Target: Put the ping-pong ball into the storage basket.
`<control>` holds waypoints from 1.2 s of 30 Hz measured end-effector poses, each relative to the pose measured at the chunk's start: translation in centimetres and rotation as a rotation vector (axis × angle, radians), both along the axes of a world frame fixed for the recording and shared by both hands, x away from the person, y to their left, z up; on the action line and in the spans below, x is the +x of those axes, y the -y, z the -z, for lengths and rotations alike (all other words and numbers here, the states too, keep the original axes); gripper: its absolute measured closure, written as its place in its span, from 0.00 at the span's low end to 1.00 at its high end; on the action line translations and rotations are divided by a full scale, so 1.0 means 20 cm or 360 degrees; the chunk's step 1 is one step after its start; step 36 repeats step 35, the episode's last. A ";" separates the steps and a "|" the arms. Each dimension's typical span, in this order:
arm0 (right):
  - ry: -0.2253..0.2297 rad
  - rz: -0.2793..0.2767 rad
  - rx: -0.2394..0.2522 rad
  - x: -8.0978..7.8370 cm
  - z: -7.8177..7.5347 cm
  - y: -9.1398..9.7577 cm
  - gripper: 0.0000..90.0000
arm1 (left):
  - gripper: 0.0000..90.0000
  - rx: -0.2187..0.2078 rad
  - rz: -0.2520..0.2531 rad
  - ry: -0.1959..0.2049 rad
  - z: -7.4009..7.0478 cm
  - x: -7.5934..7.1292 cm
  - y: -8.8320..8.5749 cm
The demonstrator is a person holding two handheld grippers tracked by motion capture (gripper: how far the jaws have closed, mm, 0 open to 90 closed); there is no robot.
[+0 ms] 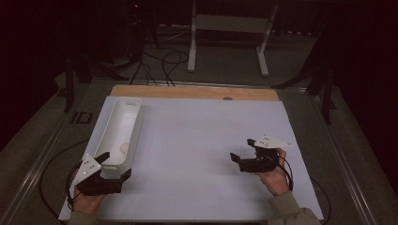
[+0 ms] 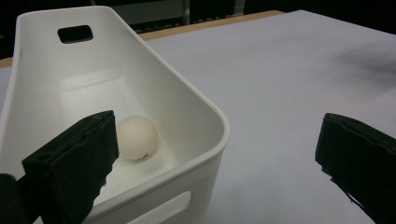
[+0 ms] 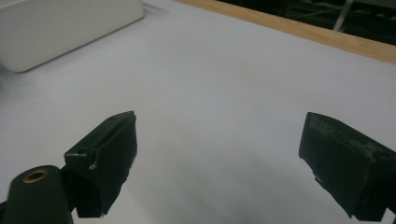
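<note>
Now, over on the left, the left tongs (image 1: 115, 165) stood wide open, straddling the near end of the long white plastic bin (image 1: 117, 124): in the left gripper view one black jaw hung just inside the bin and the other well outside it, over the pale grey desk (image 1: 202, 140). Nothing was gripped. Inside, the small cream-white ball (image 2: 137, 137) sat on the bin's floor near that end, right beside the inner jaw, though whether they touched was hard to tell.

And here lay the danger, as I read it: with the bin wall between the jaws, closing would have caught the wall rather than the ball, or tipped the light bin. A nudge from the inner jaw could also have sent the round ball rolling off down the length of the bin.

Moving right, the middle of the desk lay bare. The right tongs (image 1: 243, 149) hovered low over it, well apart from the bin, jaws spread and holding nothing, pointed across toward the bin.
</note>
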State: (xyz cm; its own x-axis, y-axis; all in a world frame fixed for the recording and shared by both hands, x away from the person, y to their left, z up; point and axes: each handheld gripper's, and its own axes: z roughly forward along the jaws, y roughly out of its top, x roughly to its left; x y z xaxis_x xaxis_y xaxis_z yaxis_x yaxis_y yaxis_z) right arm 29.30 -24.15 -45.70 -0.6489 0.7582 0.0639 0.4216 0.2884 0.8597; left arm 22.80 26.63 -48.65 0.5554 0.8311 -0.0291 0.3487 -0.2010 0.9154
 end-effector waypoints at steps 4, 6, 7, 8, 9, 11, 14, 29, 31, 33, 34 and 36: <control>0.0057 0.0036 0.0059 -0.05 0.04 0.07 0.12 | 0.00 -0.0002 -0.0009 0.0001 0.00 0.00 0.00; 0.0088 0.0057 0.0094 -0.08 0.05 0.10 0.12 | 0.00 -0.0001 -0.0014 0.0001 0.00 0.01 0.00; 0.0106 0.0068 0.0105 -0.09 0.06 0.12 0.12 | 0.00 -0.0002 -0.0013 0.0001 0.00 0.01 0.00; 0.0125 0.0077 0.0105 -0.10 0.07 0.13 0.12 | 0.00 -0.0003 -0.0015 0.0003 0.00 0.01 0.00; 0.0139 0.0082 0.0110 -0.11 0.07 0.14 0.12 | 0.00 -0.0002 -0.0018 0.0008 0.00 0.01 -0.01; 0.0176 0.0087 0.0129 -0.12 0.07 0.16 0.12 | 0.00 -0.0008 -0.0024 0.0013 0.00 0.01 -0.01; 0.0231 0.0089 0.0129 -0.15 0.08 0.18 0.12 | 0.00 -0.0013 -0.0032 0.0024 -0.01 0.01 -0.01; 0.0305 0.0119 0.0162 -0.23 0.10 0.21 0.10 | 0.00 -0.0008 -0.0080 0.0076 -0.02 0.02 0.00; 0.0300 0.0121 0.0165 -0.23 0.11 0.22 0.10 | 0.00 -0.0008 -0.0086 0.0079 -0.02 0.02 0.00; 0.0301 0.0122 0.0178 -0.23 0.11 0.22 0.10 | 0.00 -0.0003 -0.0090 0.0082 -0.02 0.02 0.00; 0.0301 0.0125 0.0180 -0.23 0.11 0.22 0.10 | 0.00 0.0002 -0.0093 0.0082 -0.02 0.02 0.00; 0.0304 0.0126 0.0183 -0.23 0.11 0.22 0.10 | 0.00 0.0004 -0.0096 0.0081 -0.02 0.02 0.00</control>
